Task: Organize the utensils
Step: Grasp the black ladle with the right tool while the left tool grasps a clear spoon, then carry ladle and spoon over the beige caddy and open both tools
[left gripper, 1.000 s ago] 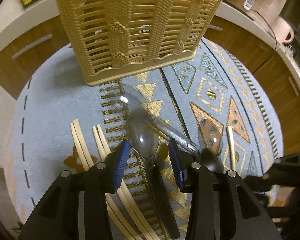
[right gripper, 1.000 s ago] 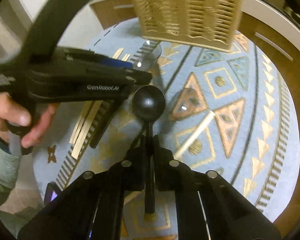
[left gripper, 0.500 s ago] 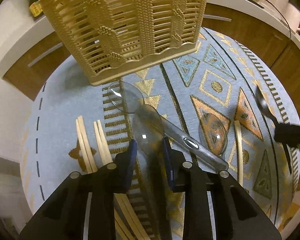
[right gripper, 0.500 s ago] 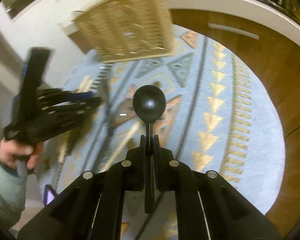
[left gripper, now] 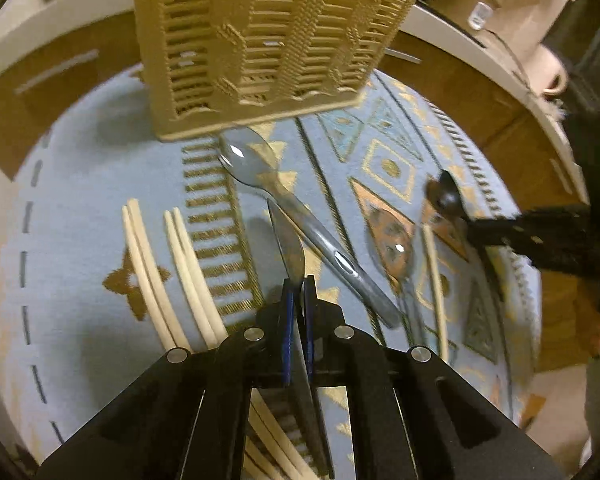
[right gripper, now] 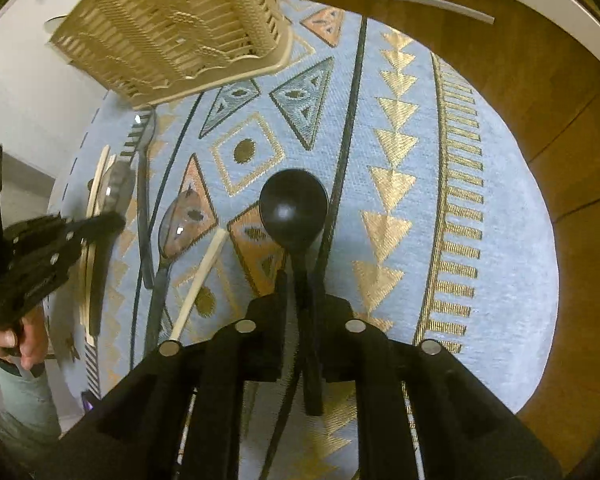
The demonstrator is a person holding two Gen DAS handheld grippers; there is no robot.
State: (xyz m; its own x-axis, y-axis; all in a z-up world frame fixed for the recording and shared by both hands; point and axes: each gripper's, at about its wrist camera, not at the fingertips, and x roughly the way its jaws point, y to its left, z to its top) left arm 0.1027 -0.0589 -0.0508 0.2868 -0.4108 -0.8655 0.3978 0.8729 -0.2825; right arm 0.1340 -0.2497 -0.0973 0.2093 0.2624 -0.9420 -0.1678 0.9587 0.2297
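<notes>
Left claw point(left gripper: 299, 286): clenched on a clear grey spoon point(left gripper: 288, 246), blue pads pinching its neck, jaws just closed, bowl turned edge-on above the patterned blue mat point(left gripper: 80, 240).

Right claw point(right gripper: 302, 280): jaws just been opening, parted a little, black spoon point(right gripper: 293, 204) lying between them, handle running back under the claw; pads not seen pressing on it.

On the mat around them: a second clear spoon point(left gripper: 292, 208) lying diagonally, bowl just beside the basket; a third clear spoon point(left gripper: 392, 246) further right; two pairs of pale chopsticks point(left gripper: 168, 264) to the left; a single chopstick point(left gripper: 434, 280) near the third spoon.

Beige slatted basket point(left gripper: 260, 40): upright at the far edge of the mat, contents not clear through the slats.
</notes>
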